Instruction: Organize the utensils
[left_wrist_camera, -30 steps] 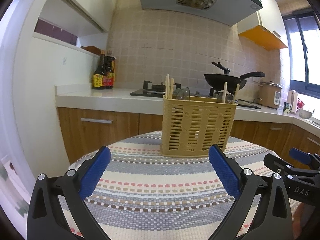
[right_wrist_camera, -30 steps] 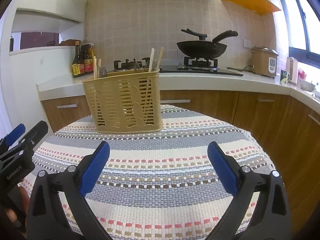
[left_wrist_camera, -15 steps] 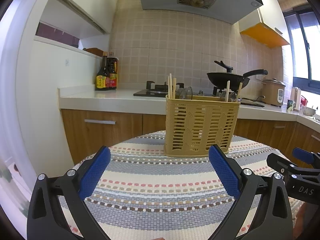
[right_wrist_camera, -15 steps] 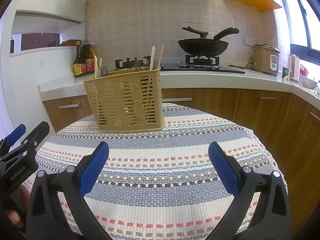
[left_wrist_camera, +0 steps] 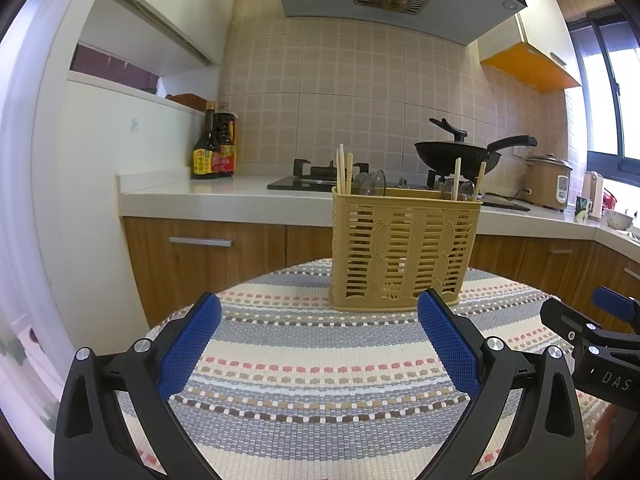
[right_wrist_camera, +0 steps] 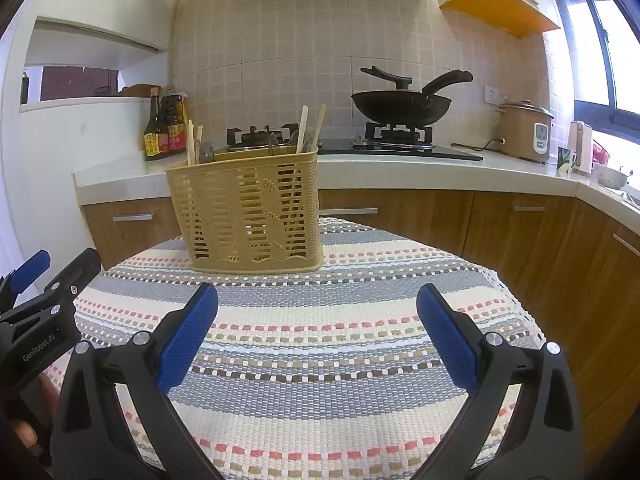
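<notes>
A tan slotted utensil basket (left_wrist_camera: 404, 248) stands upright at the far side of a round table with a striped cloth (left_wrist_camera: 320, 380). It also shows in the right wrist view (right_wrist_camera: 246, 212). Wooden chopsticks (left_wrist_camera: 343, 168) and spoon bowls (left_wrist_camera: 374, 183) stick up from its compartments. My left gripper (left_wrist_camera: 320, 334) is open and empty, low over the cloth in front of the basket. My right gripper (right_wrist_camera: 318, 334) is open and empty, to the right of the left one. Each gripper's side shows in the other's view.
Behind the table runs a kitchen counter (left_wrist_camera: 208, 196) with sauce bottles (left_wrist_camera: 214, 148), a gas hob, a black wok (right_wrist_camera: 402, 102) and a rice cooker (right_wrist_camera: 524, 130). Wooden cabinets (right_wrist_camera: 520, 240) stand close behind and to the right of the table.
Both grippers have tilted up and drawn back a little, so the basket sits slightly higher and smaller in view. Both stay open and empty.
</notes>
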The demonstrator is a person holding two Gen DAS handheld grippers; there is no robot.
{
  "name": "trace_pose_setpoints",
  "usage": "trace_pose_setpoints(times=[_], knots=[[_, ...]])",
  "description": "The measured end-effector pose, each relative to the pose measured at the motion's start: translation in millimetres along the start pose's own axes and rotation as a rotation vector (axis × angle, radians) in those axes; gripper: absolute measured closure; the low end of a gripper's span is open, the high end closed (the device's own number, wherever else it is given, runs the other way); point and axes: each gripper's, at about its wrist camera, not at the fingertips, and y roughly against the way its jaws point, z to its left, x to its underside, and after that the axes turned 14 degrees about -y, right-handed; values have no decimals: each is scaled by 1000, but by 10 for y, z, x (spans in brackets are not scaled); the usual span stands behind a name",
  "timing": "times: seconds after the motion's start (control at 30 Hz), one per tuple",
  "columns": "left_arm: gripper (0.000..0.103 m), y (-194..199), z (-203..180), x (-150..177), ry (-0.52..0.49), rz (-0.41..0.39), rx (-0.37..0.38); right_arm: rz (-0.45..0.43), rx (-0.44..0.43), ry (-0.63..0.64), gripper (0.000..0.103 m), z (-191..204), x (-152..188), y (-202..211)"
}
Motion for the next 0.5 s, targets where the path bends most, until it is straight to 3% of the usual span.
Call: trace_pose_setpoints(times=[0.5], knots=[[8, -7, -8, 6, -2, 3, 10, 1, -8, -11, 8, -17, -4, 18]])
